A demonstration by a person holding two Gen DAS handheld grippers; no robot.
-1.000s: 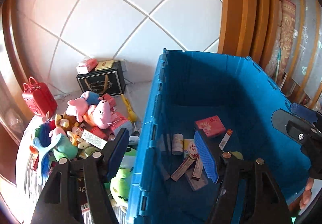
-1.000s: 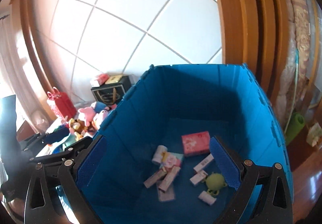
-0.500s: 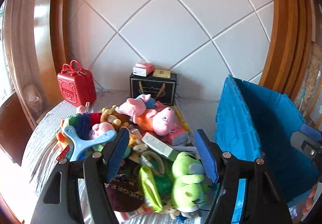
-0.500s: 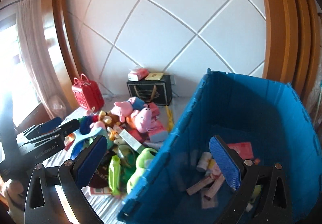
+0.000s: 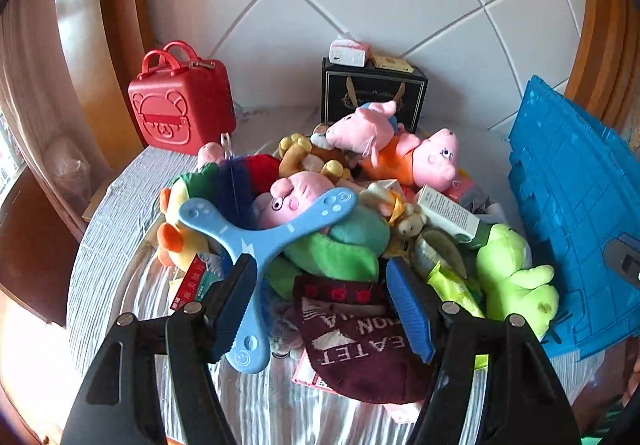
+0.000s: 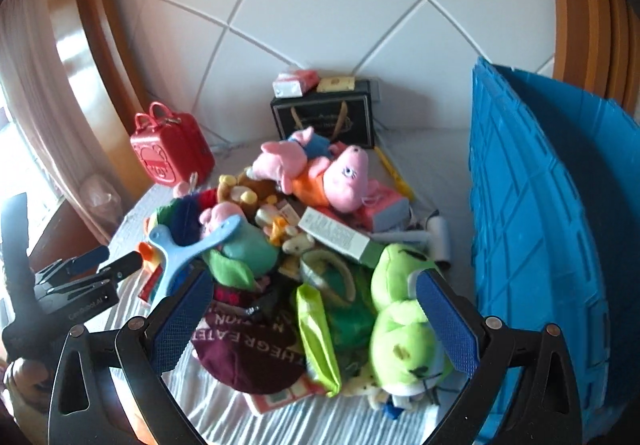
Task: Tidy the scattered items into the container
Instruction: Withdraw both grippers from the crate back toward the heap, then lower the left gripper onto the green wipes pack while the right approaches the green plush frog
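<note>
A heap of toys lies on a striped cloth: pink pig plushes (image 5: 424,161), a blue three-armed boomerang (image 5: 264,237), a maroon cloth (image 5: 356,345) and a green frog plush (image 5: 516,277). The blue crate (image 5: 576,205) stands to the right. My left gripper (image 5: 324,309) is open and empty over the maroon cloth, its left finger beside the boomerang. My right gripper (image 6: 316,321) is open and empty above the maroon cloth (image 6: 248,353) and frog plush (image 6: 404,329). The left gripper also shows in the right wrist view (image 6: 100,265). The crate (image 6: 536,229) is at the right there.
A red toy suitcase (image 5: 184,109) and a black gift box (image 5: 372,101) with small packs on top stand by the tiled wall. A white-green carton (image 6: 340,237) and a lime pouch (image 6: 320,337) lie in the heap. Wooden trim frames both sides.
Both grippers swung left from over the crate's interior to the toy heap and came closer to it. Both stayed open and empty.
</note>
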